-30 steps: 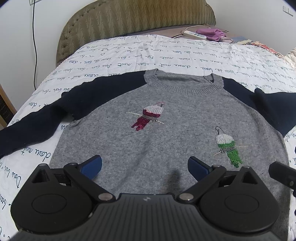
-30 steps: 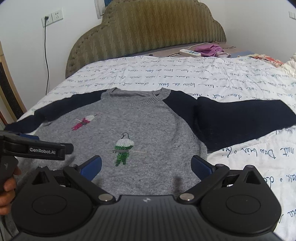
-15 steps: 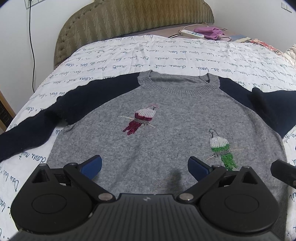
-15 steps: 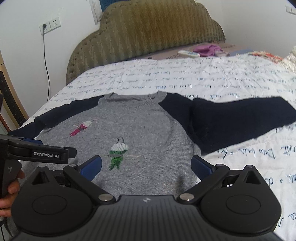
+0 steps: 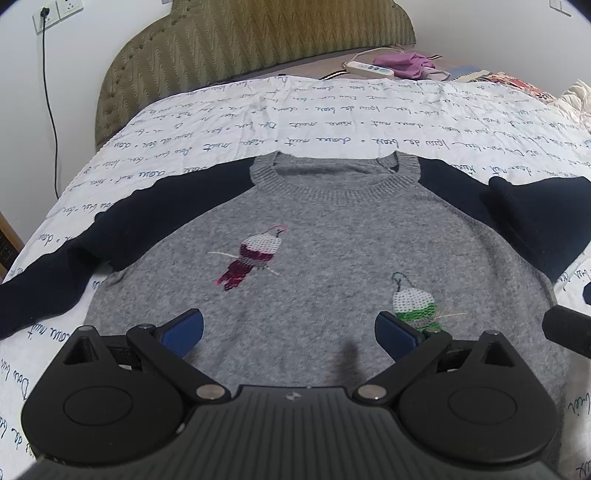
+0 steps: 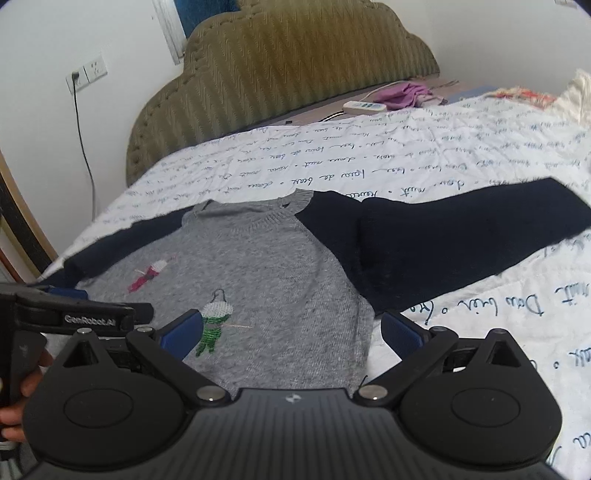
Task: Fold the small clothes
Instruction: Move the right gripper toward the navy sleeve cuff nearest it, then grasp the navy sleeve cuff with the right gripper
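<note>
Two tools [image 5: 289,328] [image 6: 291,332] spread wide, sweater [image 5: 332,258] flat on script-printed quilt [image 5: 332,110], possibly power strip [image 5: 369,68] by headboard [image 5: 258,40]

This is a bedroom in a home; a bed fills the room, spread with a white quilt [image 5: 332,110] printed in blue handwriting; at the far end stands a padded olive headboard [image 5: 258,40] against a plain white wall; a wall socket [image 5: 55,13] with a black cord sits far left; a white power strip [image 5: 369,68] and crumpled purple cloth [image 5: 404,63] lie far right.
</note>
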Available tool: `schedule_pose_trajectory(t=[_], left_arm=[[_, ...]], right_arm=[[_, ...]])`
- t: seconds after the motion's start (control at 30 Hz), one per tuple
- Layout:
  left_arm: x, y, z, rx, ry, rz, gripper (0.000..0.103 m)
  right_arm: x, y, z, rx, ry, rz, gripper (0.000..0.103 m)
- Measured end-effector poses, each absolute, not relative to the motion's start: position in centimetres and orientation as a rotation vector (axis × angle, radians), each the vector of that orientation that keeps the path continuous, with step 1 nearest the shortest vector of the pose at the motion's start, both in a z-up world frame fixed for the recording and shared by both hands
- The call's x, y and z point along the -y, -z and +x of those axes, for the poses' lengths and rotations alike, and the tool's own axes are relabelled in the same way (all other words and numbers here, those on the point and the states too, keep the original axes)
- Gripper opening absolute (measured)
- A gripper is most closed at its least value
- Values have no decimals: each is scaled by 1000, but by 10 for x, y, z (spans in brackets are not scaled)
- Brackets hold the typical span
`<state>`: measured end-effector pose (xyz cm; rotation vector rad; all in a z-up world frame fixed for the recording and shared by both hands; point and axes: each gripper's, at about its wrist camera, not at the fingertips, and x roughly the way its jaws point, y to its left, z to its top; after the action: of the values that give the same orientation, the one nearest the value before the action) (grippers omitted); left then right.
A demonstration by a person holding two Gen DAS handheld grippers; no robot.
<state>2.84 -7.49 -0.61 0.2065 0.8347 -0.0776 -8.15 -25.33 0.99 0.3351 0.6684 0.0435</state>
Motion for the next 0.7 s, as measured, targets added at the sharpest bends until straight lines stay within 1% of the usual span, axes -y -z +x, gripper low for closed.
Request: schedule_pose_trajectory(t=[0.23, 0.43, 0.7], left_arm=[[89, 7, 32, -834, 98, 226, 101], [98, 10, 33, -833, 113, 243, 101], [105, 14, 36, -838, 122, 259, 101]], right_arm=[[289, -2, -76, -669, 27, 378, 103], [364, 8, -75, -612, 170, 511, 103], [469, 32, -72, -506, 297, 756, 103]])
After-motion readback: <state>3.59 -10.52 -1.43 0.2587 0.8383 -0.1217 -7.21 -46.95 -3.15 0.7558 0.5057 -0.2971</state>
